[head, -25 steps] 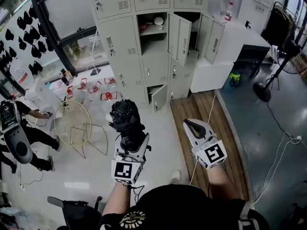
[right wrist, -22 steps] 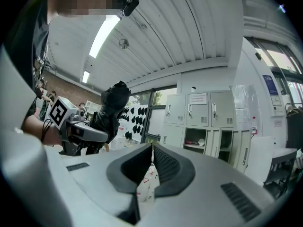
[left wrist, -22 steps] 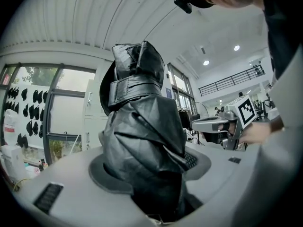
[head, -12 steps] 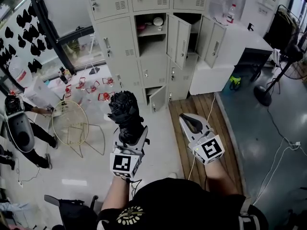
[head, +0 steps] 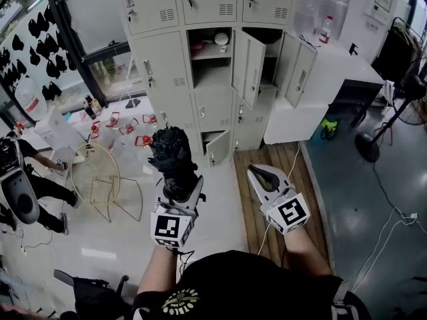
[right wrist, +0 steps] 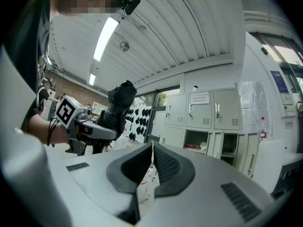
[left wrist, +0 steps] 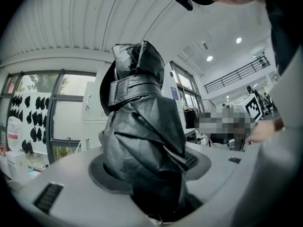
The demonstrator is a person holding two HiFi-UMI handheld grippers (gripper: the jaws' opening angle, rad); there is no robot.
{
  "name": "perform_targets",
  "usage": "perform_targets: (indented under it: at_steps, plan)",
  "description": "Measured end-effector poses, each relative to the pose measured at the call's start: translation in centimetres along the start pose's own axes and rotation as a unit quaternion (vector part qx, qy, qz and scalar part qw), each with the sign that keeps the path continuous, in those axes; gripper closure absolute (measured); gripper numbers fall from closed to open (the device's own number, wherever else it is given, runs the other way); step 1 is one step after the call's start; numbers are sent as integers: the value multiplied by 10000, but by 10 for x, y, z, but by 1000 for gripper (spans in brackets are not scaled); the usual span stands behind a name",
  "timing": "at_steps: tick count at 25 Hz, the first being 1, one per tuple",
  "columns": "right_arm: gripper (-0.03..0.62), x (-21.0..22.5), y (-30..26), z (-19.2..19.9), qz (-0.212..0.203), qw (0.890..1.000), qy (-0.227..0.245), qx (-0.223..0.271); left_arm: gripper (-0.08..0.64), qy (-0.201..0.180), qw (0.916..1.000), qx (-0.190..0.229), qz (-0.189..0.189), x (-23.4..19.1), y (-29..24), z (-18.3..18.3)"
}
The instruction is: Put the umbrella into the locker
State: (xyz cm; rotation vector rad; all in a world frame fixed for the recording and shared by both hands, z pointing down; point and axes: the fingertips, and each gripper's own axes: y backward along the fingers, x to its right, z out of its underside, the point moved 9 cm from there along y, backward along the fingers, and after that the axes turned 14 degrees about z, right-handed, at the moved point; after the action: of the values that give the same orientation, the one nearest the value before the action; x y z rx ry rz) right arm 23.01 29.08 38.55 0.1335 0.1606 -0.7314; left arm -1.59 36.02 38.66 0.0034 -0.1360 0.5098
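The umbrella (head: 171, 153), black, folded down and strapped round with its own band, stands upright out of the left gripper (head: 179, 191). That claw has it firmly: the jaws are spread wide around the lower part of the bundle, and the left gripper view shows the pads pressing the crumpled fabric on both sides. It's held out in front of the person, above the pale floor (head: 127, 239), well apart from the locker bank (head: 167, 65) ahead.

Beside it, the right gripper (head: 257, 173) carries nothing. Its jaws are drawn together with the tips meeting, only a sliver of daylight between the pads.

Up ahead, the grey lockers show two compartments open. One (head: 210, 69) has a shelf bearing a small round white object and something pinkish, its door (head: 244, 57) swung out to the right. The other (head: 267, 35), next to it, is dark inside, and its door (head: 299, 59) hangs open too. Lower down, a small door (head: 219, 147) stands ajar.

A strip of wooden floor (head: 283, 169) runs under the right gripper. A round wire frame (head: 100, 179) sits on the left, and a white counter (head: 333, 65) with a bottle (head: 326, 29) on it stands to the right of the lockers.
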Motion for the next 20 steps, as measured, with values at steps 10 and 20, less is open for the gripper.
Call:
perform_targets:
  at_steps: [10, 20]
  plan:
    - [557, 28, -15, 3, -75, 9999, -49, 141, 295, -51, 9999, -132, -92, 6, -19, 2]
    - [557, 21, -27, 14, -88, 9997, -183, 99, 295, -139, 9995, -275, -97, -1, -18, 10]
